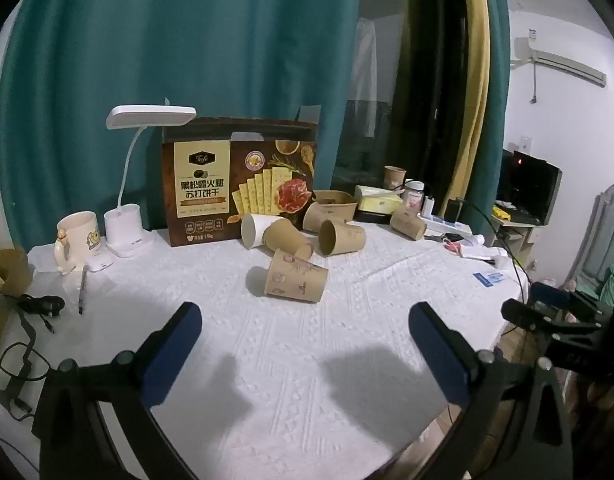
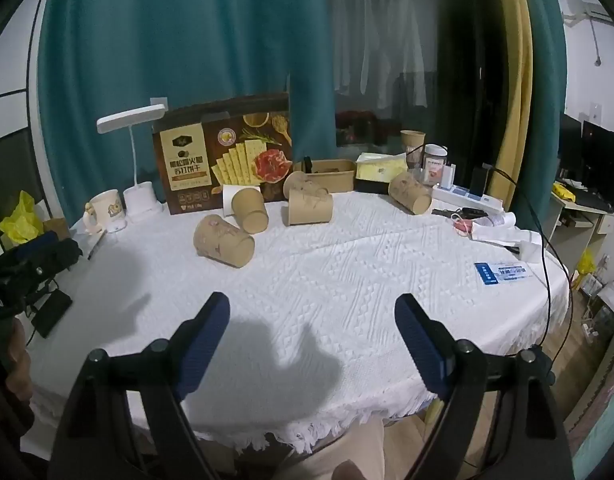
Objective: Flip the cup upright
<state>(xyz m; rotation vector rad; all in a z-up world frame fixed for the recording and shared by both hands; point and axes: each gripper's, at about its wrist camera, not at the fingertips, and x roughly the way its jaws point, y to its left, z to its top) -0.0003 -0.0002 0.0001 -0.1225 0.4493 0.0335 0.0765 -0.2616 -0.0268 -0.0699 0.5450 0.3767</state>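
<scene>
Left hand-held gripper point(image 1: 305, 322) and right hand-held gripper point(image 2: 311, 314) both spread, empty, above the worktop point(image 2: 347, 280). Nearest paper cup point(image 1: 295, 277) lies on its side, well beyond.

The left tool point(image 1: 305, 316) hangs tilted downward with its two blue-padded fingers point(image 1: 175, 354) spread wide and nothing between them. The right tool point(image 2: 313, 308) tilts down likewise, fingers point(image 2: 421, 340) wide apart and empty.
</scene>
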